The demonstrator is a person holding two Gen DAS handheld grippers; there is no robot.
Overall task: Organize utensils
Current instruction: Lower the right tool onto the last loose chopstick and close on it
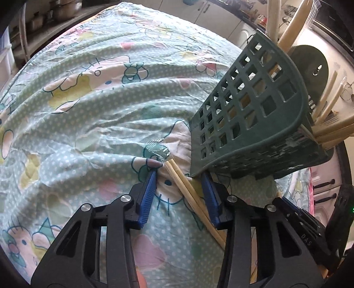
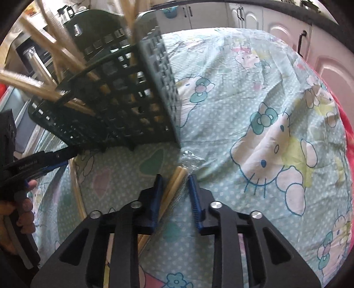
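A dark green lattice utensil basket [image 1: 250, 115] stands tilted on the cartoon-print cloth, with several wooden chopsticks and utensils [image 1: 331, 130] sticking out of it. It also shows in the right wrist view [image 2: 124, 106]. A pair of wooden chopsticks in a clear wrapper [image 1: 190, 195] lies on the cloth between the jaws of my open left gripper [image 1: 179, 175], whose right finger sits under the basket's lower edge. In the right wrist view the same chopsticks [image 2: 174, 188] lie between the jaws of my open right gripper [image 2: 174, 181]. Neither gripper grips them.
The cloth [image 1: 99, 110] is wrinkled and covers a round table. The left gripper and the hand holding it [image 2: 24, 177] show at the right wrist view's left edge. White cabinets [image 2: 287, 33] stand behind the table. Pots sit on a shelf [image 1: 55, 13].
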